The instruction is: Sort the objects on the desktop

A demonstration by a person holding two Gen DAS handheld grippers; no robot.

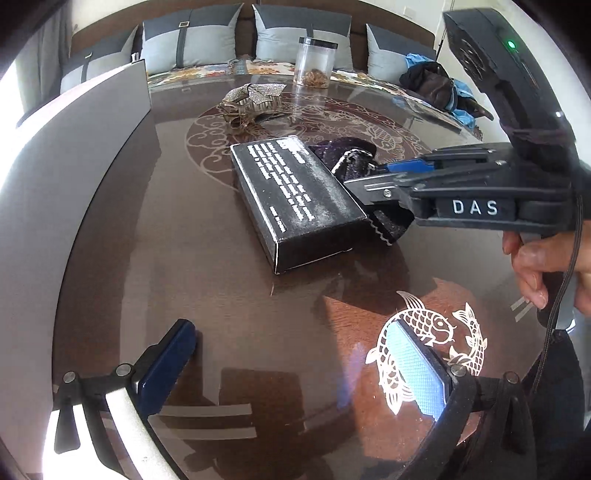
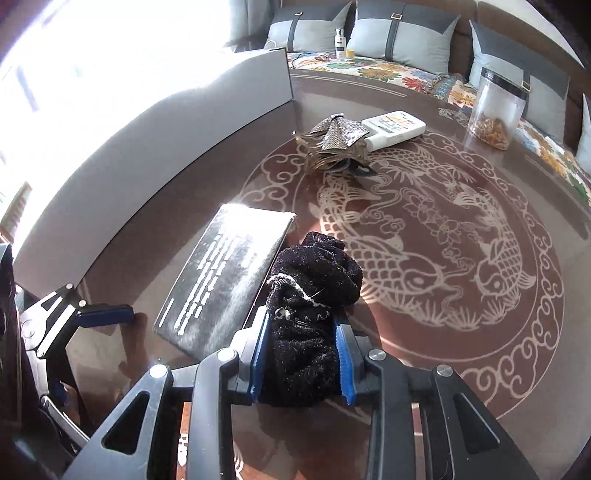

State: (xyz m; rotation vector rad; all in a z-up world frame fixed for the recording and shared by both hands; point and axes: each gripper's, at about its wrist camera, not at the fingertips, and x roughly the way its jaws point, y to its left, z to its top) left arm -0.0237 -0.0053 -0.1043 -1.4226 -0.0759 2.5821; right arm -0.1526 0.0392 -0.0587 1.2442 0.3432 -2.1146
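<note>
My right gripper (image 2: 301,354) is shut on a black glittery fabric pouch (image 2: 310,295), holding it just right of a black box with white print (image 2: 229,284). In the left wrist view the right gripper (image 1: 373,177) pinches the same pouch (image 1: 347,153) beside the box (image 1: 295,195). My left gripper (image 1: 291,365) is open and empty, low over the table in front of the box. A gold glittery hair claw (image 1: 251,103) lies farther back, and it also shows in the right wrist view (image 2: 336,144), with a white tube (image 2: 393,129) beside it.
A grey bin wall (image 1: 74,155) runs along the left, also seen in the right wrist view (image 2: 166,140). A clear jar with a black lid (image 1: 316,62) stands at the table's far edge (image 2: 495,107). A sofa with cushions (image 1: 303,33) lies behind the glass table (image 1: 184,288).
</note>
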